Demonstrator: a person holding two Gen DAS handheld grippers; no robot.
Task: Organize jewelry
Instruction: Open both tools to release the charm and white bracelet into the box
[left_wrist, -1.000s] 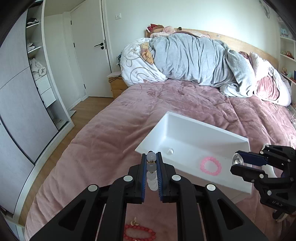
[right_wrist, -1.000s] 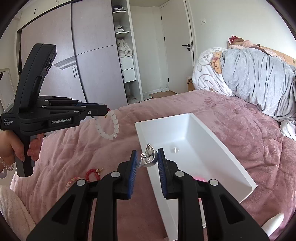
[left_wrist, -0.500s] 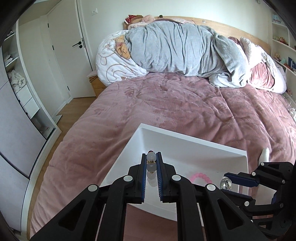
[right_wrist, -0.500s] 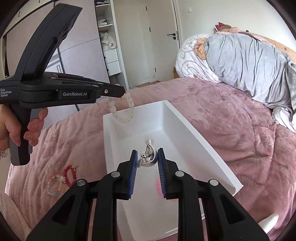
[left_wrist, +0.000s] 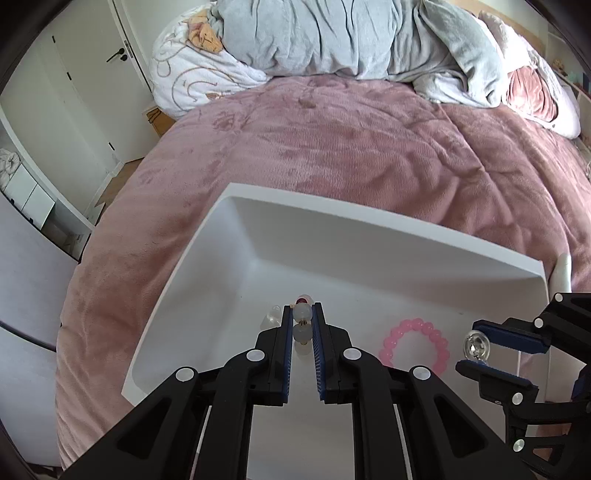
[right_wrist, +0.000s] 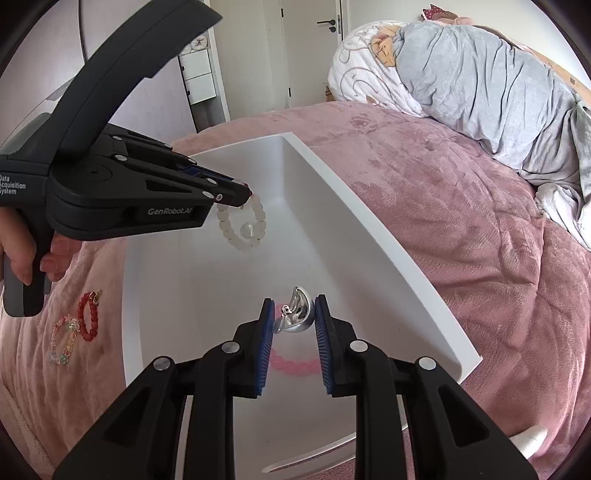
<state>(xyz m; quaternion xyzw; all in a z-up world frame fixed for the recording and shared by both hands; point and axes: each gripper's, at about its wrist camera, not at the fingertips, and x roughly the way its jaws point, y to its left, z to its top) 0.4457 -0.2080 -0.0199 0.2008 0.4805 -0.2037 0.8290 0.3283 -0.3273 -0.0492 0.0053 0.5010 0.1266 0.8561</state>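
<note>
A white tray (left_wrist: 369, 229) lies on the pink bedspread; it also shows in the right wrist view (right_wrist: 369, 221). My left gripper (left_wrist: 302, 317) is shut on a white bead bracelet (right_wrist: 242, 225) and holds it hanging over the tray's far end. My right gripper (right_wrist: 293, 314) is shut on a silver earring (right_wrist: 297, 312) above the tray's near part; the right gripper also shows in the left wrist view (left_wrist: 476, 349). A pink bead bracelet (left_wrist: 415, 345) and a small clear piece (right_wrist: 246, 230) lie inside the tray.
A red bracelet (right_wrist: 88, 312) and a multicoloured bracelet (right_wrist: 64, 343) lie on the bedspread left of the tray. A grey duvet (left_wrist: 351, 40) and pillows are piled at the head of the bed. A white object (left_wrist: 563, 273) lies by the tray's right side.
Both grippers have moved forward over the tray with their pieces still held. The white bracelet now hangs lower inside the tray, above the clear piece.
</note>
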